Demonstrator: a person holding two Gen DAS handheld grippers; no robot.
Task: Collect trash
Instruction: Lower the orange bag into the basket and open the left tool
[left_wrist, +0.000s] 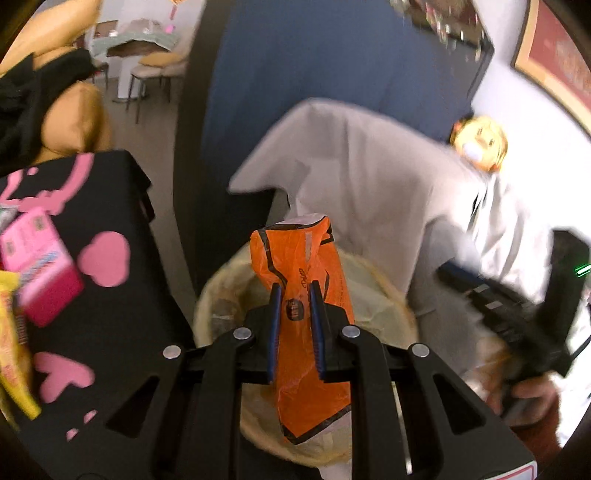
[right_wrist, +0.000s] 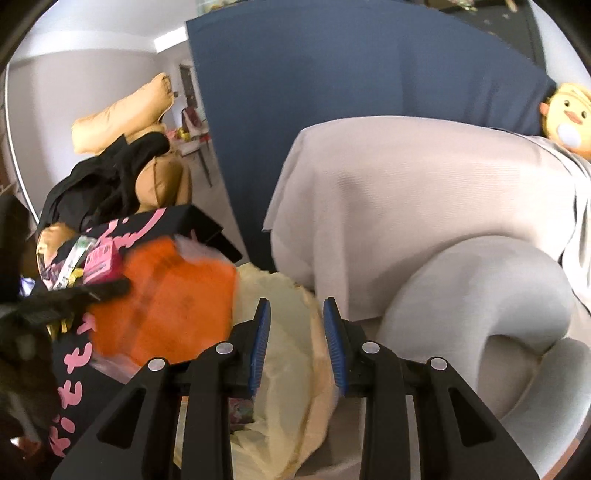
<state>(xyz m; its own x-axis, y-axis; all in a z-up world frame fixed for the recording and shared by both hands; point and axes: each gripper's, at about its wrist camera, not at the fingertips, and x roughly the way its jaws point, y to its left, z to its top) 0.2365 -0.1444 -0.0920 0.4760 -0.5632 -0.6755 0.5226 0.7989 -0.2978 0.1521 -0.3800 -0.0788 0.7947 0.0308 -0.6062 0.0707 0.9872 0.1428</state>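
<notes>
Over the yellow-lined bin (left_wrist: 221, 295), beside the black desk (left_wrist: 110, 295), your left tongs (left_wrist: 295, 291) clench an orange wrapper (left_wrist: 306, 350). Further right, your right tongs (right_wrist: 297, 317) stand released, nothing between them, above the bin liner (right_wrist: 291, 354), near the grey sofa (right_wrist: 424, 206).

Grey covered armchair (right_wrist: 424, 206), yellow chick plush (right_wrist: 569, 118), blue partition (right_wrist: 332, 74)
</notes>
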